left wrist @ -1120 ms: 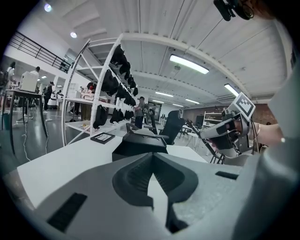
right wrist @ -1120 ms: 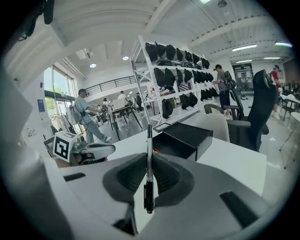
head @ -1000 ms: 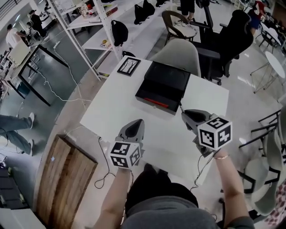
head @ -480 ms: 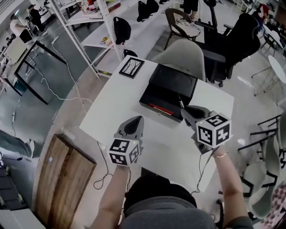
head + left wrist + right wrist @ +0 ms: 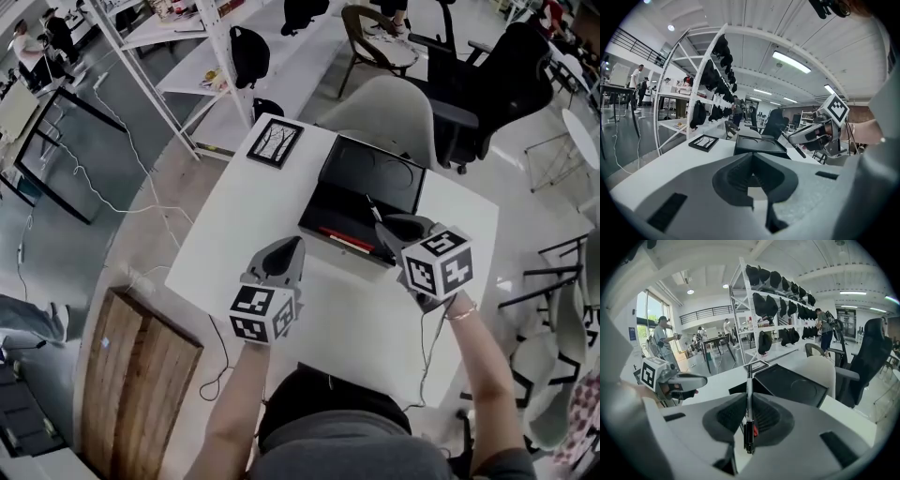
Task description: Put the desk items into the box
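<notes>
An open black box (image 5: pixel 328 208) lies on the white table (image 5: pixel 244 225), its lid (image 5: pixel 377 174) folded back toward the chairs. A red pen (image 5: pixel 345 240) rests inside along the near wall. My right gripper (image 5: pixel 382 225) hovers at the box's near right corner, shut on a black pen (image 5: pixel 749 394) whose tip (image 5: pixel 372 206) points over the box. My left gripper (image 5: pixel 292 246) hangs over the table left of the box, jaws shut together with nothing between them (image 5: pixel 751 157). A black picture frame (image 5: pixel 275 142) lies flat at the far left corner.
A light grey chair (image 5: pixel 382 105) and a black office chair (image 5: pixel 497 89) stand behind the table. White shelving (image 5: pixel 202 56) runs along the back left. A wooden panel (image 5: pixel 141 375) lies on the floor at my left, with cables (image 5: pixel 220 361) beside it.
My right gripper has carried the black pen forward and left, from above the bare table to the box's near right corner. The left gripper has hardly moved.
</notes>
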The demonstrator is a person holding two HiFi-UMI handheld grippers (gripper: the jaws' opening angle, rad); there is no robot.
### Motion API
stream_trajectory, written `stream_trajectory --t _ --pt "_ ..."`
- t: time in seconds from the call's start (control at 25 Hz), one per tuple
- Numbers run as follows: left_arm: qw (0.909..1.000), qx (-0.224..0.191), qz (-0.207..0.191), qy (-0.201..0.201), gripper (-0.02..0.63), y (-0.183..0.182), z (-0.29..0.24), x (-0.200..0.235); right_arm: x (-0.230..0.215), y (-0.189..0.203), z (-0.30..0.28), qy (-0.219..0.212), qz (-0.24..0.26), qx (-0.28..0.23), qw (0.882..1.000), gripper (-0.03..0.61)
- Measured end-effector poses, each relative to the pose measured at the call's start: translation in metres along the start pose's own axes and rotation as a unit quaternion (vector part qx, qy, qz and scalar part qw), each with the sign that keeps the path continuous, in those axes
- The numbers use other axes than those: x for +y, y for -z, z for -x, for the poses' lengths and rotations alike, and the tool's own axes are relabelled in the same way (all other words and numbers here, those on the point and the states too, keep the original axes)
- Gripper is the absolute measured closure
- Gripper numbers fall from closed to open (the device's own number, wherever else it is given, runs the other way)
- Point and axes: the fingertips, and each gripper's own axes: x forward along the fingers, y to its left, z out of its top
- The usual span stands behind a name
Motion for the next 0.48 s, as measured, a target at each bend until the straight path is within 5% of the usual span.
stream_trajectory --t 0.48 --pt "0.9995 0.012 0.012 0.027 0.609 -0.005 -0.026 0.03 -0.01 0.017 -0.057 0.024 0.055 0.083 0.995 0.532"
